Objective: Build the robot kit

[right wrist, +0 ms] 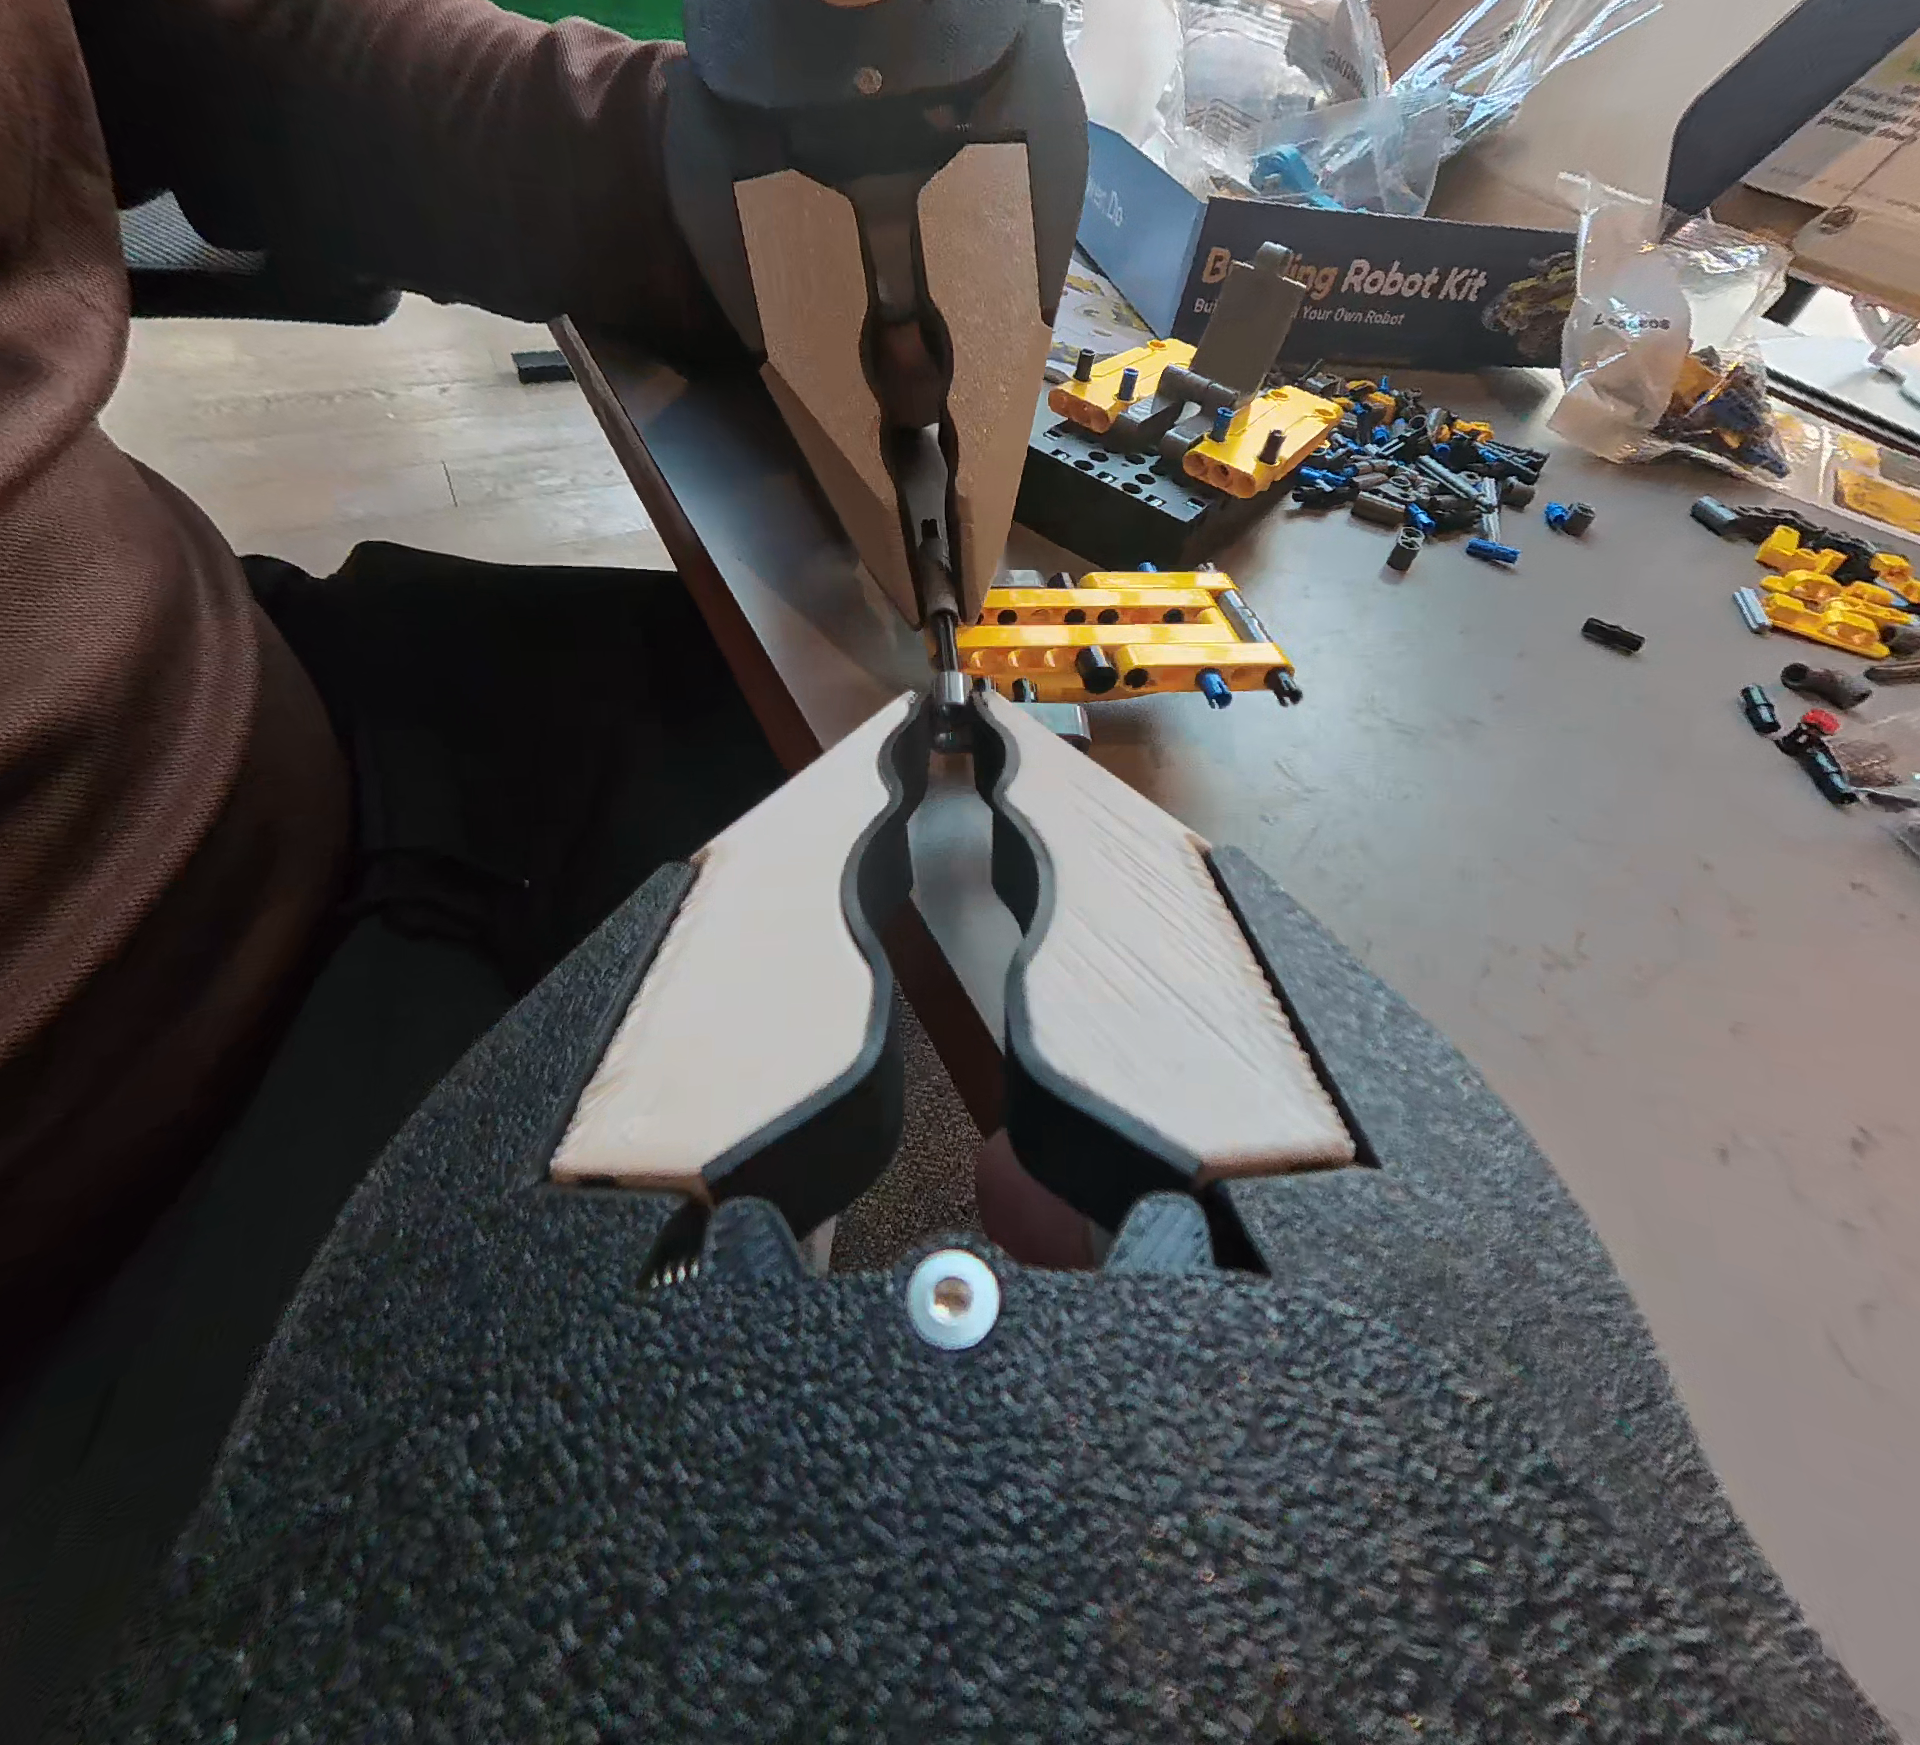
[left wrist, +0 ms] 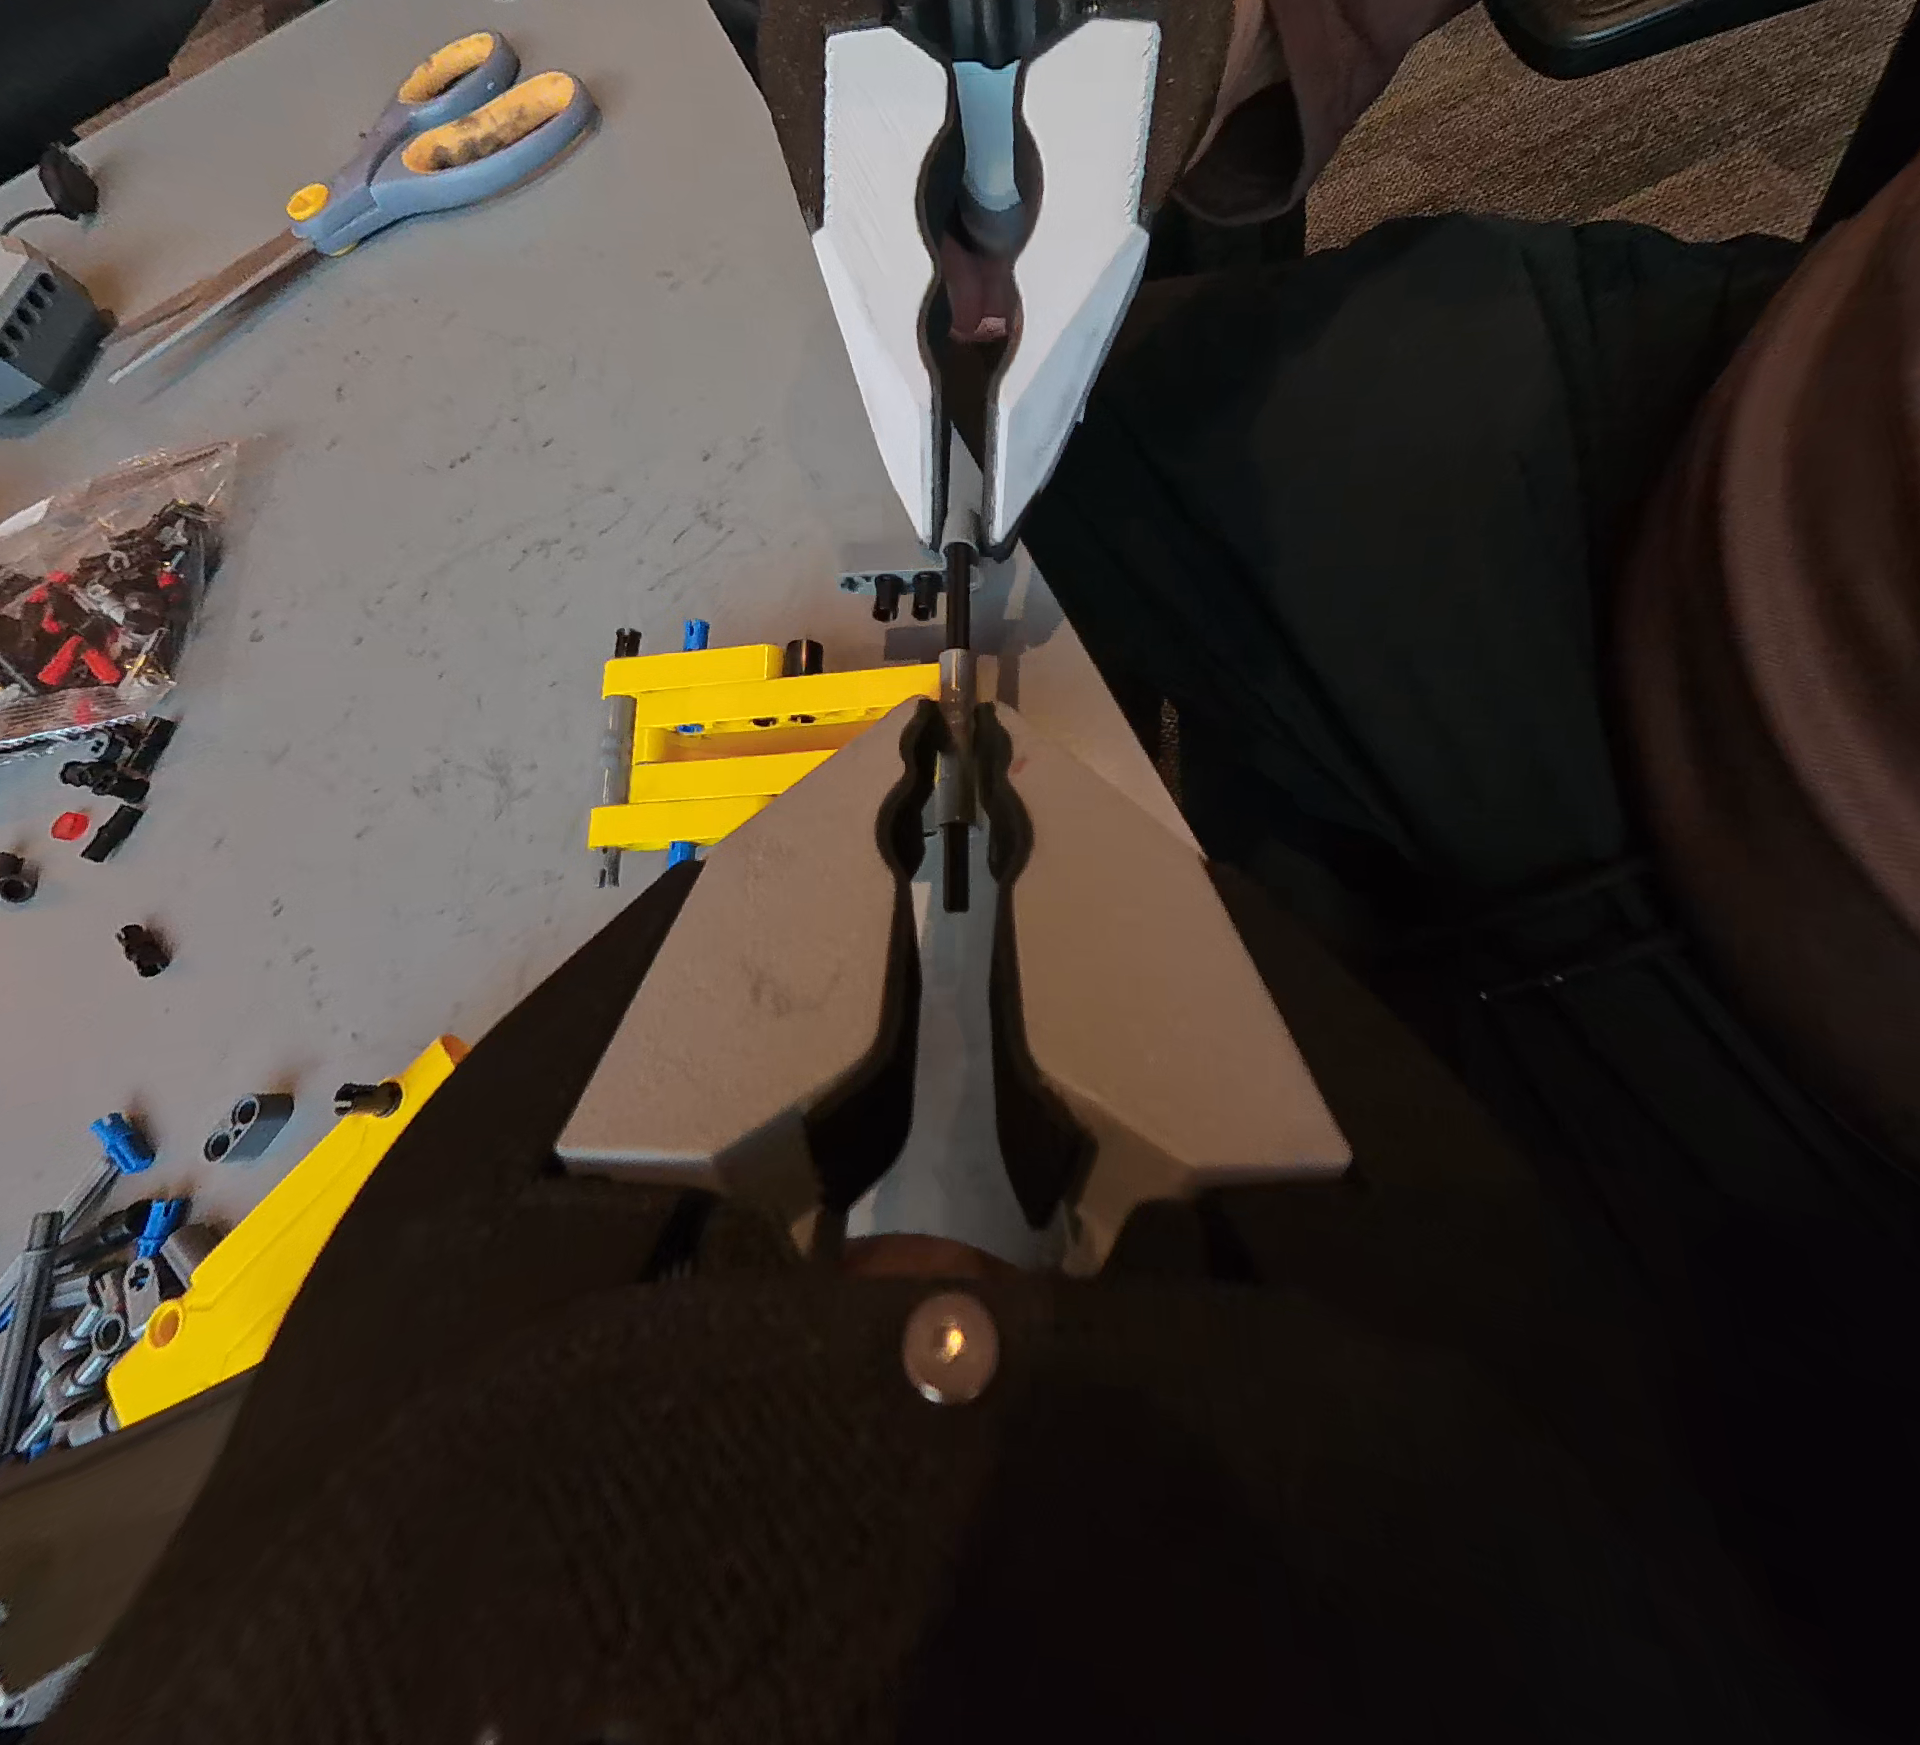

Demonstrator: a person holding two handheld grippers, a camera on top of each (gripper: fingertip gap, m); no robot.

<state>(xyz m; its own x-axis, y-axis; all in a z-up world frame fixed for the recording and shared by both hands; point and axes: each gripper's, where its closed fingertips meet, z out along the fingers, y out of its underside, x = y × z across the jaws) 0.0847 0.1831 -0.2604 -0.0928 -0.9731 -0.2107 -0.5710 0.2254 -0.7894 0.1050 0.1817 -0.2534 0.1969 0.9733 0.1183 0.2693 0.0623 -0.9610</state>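
The left gripper [left wrist: 954, 719] is pinched on a grey sleeve [left wrist: 954, 765] threaded on a thin black rod [left wrist: 958, 615]. The right gripper [right wrist: 948, 708] faces it tip to tip and is pinched on a second, lighter grey sleeve [right wrist: 948, 689] at the rod's other end; in the left wrist view that gripper [left wrist: 961, 542] comes down from the top of the picture. The rod spans the short gap between the 2 pairs of tips, held in the air above the edge of the grey table [left wrist: 520, 469], with the person's dark lap beyond the edge.

Just beside the rod, lying flat on the table, is a yellow frame [left wrist: 727, 750] built of several beams with black and blue pins sticking out of it. Next to the frame, near the right gripper's tips, lies a small grey beam [left wrist: 883, 580] with 2 black pins.

Farther from the frame, toward the table's far corner, lie scissors [left wrist: 416, 157] with grey and yellow handles. A clear bag [left wrist: 99, 594] of black and red small parts sits well apart from the frame, with loose black pieces near it. In the right wrist view, behind the frame, stands a black plate [right wrist: 1122, 490] carrying yellow and grey pieces, a scatter of small blue, black and yellow parts [right wrist: 1434, 469], a dark box [right wrist: 1382, 293], and crumpled clear bags [right wrist: 1455, 64].
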